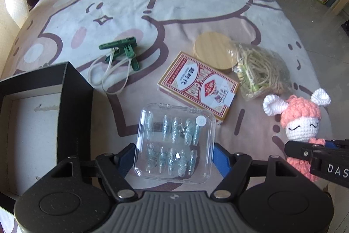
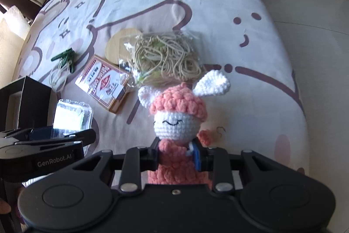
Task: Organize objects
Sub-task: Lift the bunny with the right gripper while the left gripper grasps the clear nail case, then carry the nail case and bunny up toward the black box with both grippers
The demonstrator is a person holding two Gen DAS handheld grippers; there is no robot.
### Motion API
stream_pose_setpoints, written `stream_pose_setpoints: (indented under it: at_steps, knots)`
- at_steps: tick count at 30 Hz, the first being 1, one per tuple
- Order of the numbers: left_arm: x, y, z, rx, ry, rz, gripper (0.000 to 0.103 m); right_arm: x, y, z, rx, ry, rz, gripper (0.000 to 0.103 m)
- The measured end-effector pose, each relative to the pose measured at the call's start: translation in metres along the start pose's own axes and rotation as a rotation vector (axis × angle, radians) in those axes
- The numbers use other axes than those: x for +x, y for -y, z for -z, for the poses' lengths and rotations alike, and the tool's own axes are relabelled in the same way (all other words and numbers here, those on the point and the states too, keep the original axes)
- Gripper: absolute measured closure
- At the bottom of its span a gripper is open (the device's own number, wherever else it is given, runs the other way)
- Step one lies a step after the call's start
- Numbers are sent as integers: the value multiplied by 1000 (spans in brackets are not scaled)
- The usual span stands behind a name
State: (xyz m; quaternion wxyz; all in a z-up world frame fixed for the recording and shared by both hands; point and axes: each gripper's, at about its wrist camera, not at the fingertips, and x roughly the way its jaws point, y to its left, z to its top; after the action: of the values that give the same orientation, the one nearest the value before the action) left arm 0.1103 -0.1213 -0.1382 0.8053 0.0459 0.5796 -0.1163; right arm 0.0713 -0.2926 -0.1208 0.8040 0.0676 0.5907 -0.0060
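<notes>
On the bear-print cloth [image 1: 196, 3] nearest you, your left gripper [image 1: 170, 156] straddles the clear nail case [image 1: 174, 143], its blue pads at the case's sides; contact is unclear. Your right gripper [image 2: 176, 156] is clamped on the pink body of the crochet doll [image 2: 177, 117]. The black box [image 1: 43, 102] sits left of the case. Beyond lie the card pack [image 1: 197, 84], the bag of cord [image 1: 259, 71] over the wooden lid [image 1: 211, 51], and the green clips [image 1: 122, 49].
</notes>
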Motion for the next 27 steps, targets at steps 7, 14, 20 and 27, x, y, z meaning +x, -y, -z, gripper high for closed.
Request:
stream_pose_setpoints:
  at_steps: [7,14,20,27]
  knots:
    - [-32,2,4,22,72,1,28,-30,-2,5,28,85,5,73]
    - [-66,0,11,56,150,2,28,-68,-15,10,34,192,0,73]
    - [-97,-4,15,63,226,10,28,-93,-24,14,37,263,-1,73]
    - [-124,-13,21,36,288,28,28,-116,-28,24,51,332,0,73]
